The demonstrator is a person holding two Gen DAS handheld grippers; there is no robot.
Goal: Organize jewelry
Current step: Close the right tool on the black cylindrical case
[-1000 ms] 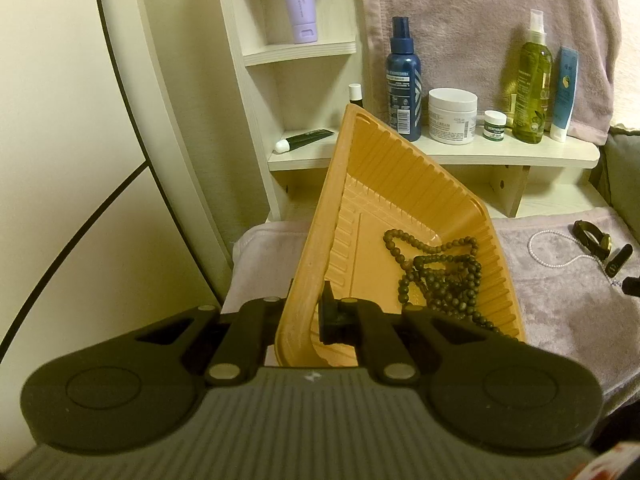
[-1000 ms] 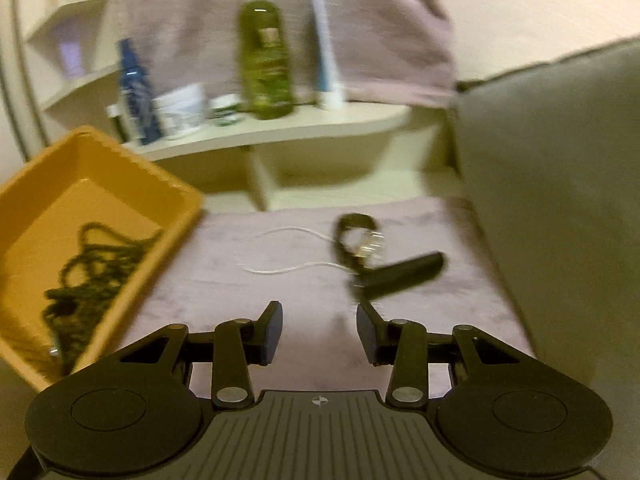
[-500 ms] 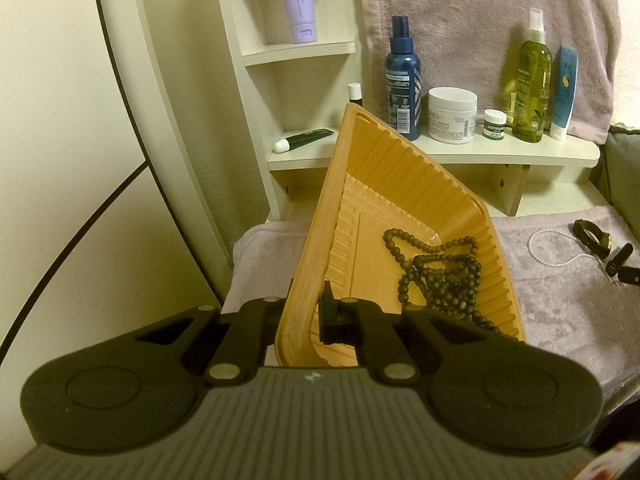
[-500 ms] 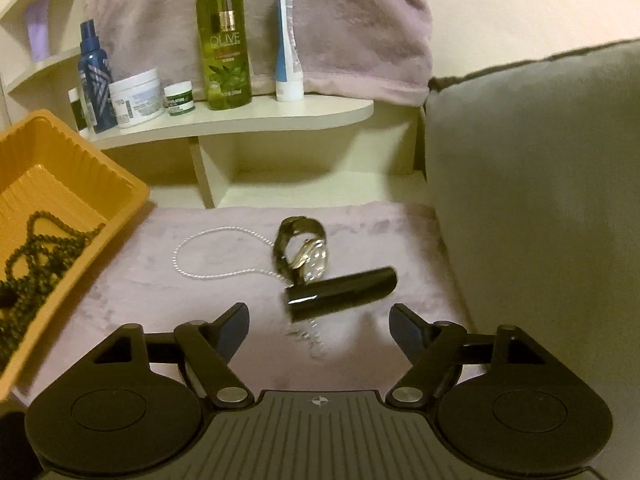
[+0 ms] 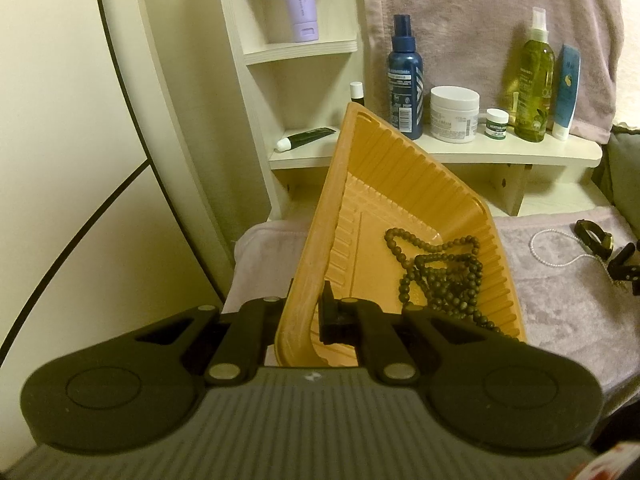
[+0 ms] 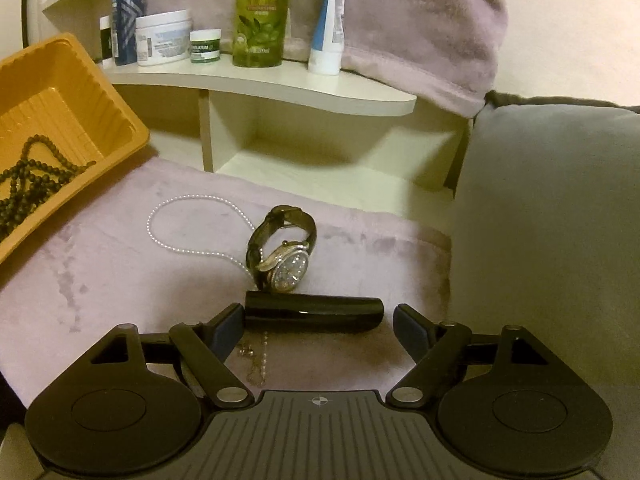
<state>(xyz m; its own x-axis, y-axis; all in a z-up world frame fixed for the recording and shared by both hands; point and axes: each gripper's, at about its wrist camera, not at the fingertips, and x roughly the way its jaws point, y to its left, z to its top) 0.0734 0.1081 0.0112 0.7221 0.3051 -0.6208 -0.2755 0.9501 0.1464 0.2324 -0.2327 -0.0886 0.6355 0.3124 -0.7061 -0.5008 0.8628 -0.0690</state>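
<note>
My views are dim and yellow-tinted, lit softly from above. Under the shelf (image 6: 280, 84) a broad shadow fills the recess, darkest toward 12 o'clock of my right view. A thin glint runs along the black tube (image 6: 314, 312). Both frames are sharp, without motion blur. Fisheye bending curves straight edges near the rims, and the corners go black at 2 and 10 o'clock.
</note>
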